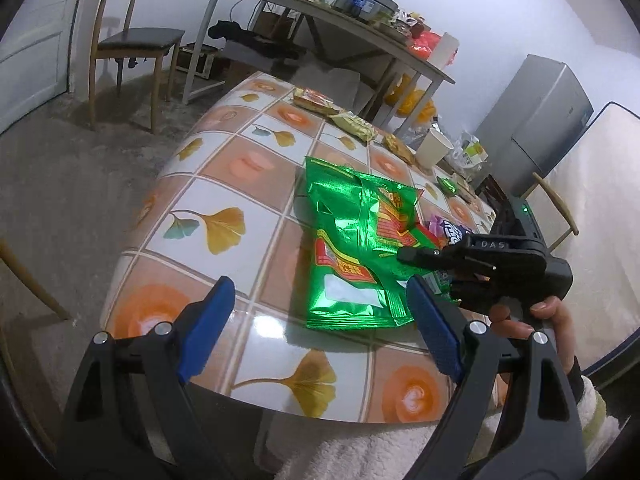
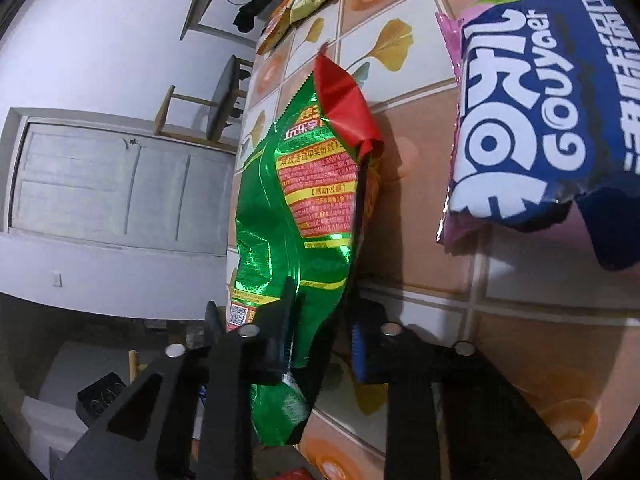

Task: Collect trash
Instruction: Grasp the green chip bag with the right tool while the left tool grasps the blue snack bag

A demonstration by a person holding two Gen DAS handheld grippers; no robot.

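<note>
The near-left part of the table (image 1: 208,184) is bare tiled cloth, open from the front edge to the far left corner. The green bag (image 1: 352,248) lies across the near-right part and blocks a low pass there. The left gripper (image 1: 316,328) hangs above the front edge with its jaws wide apart, bare cloth between them. The right gripper (image 1: 416,258) comes in from the right and fills the space just beside the bag. Right of the green bag, a strip of bare cloth separates it from the blue bag (image 2: 532,120). Snack packs (image 1: 344,114) and a paper cup (image 1: 434,146) line the far right edge.
</note>
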